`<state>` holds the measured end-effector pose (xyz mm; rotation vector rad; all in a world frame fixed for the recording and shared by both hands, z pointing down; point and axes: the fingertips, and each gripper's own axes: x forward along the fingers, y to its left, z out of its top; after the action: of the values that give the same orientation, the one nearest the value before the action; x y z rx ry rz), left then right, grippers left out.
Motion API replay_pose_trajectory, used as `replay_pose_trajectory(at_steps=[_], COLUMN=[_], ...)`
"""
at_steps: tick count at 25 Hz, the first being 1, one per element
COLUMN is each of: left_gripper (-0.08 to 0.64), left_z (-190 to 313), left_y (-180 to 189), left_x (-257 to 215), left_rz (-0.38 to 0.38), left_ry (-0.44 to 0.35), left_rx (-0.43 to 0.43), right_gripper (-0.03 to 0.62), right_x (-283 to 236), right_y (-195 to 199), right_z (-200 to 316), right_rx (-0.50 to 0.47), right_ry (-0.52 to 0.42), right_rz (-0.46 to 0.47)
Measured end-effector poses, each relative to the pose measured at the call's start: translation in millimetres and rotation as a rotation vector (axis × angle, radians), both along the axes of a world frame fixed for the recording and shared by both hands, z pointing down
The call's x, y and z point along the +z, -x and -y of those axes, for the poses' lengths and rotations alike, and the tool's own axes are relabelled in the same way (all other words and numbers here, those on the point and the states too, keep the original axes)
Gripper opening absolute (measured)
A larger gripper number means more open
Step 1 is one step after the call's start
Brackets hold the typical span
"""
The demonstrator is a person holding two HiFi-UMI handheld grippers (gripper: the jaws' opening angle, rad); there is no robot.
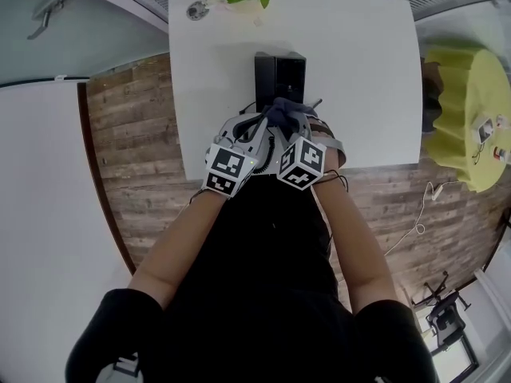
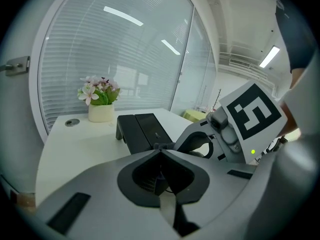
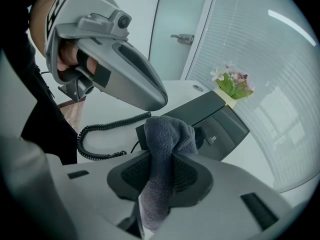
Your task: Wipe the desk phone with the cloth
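right gripper (image 3: 163,155) pinches the grey cloth (image 1: 284,115) just below the desk phone (image 1: 279,76) at upper centre of the head view, its long axis, we judge, running up-frame; left gripper (image 2: 161,152), jaws together and empty, sits slightly farther.

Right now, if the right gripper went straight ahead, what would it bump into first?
Most likely the desk phone. The cloth held in the right gripper's jaws points at its near end, though depth is hard to judge.

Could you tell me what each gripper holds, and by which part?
The right gripper clamps the grey cloth near its middle, bunched end poking forward; the left gripper is shut, empty.
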<state>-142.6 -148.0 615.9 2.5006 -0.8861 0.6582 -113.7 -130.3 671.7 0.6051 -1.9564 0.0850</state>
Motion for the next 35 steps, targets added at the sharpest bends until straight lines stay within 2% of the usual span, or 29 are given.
replay_pose_trajectory(at_steps=[14, 21, 25, 31, 35], left_gripper=[0.011, 0.011, 0.011, 0.011, 0.011], left_z=[-14, -15, -12, 8, 17], left_y=[2, 10, 15, 18, 16], left_x=[5, -1, -18, -40, -63], left_rz=[0.005, 0.002, 0.003, -0.013, -0.028], left_ry=[0.014, 0.007, -0.013, -0.059, -0.083], left_rx=[0.032, 0.03, 0.038, 0.021, 0.017], right_gripper=[0.109, 0.109, 0.11, 0.11, 0.11], right_x=[11, 21, 17, -14, -53], right_y=[1, 1, -3, -12, -17], right_z=[-23, -51, -65, -43, -21], right_rx=[0.017, 0.006, 0.025, 0.055, 0.098], right_ry=[0.072, 0.201, 0.238, 0.184, 0.112], right_rz=[-0.007, -0.016, -0.018, -0.014, 0.036])
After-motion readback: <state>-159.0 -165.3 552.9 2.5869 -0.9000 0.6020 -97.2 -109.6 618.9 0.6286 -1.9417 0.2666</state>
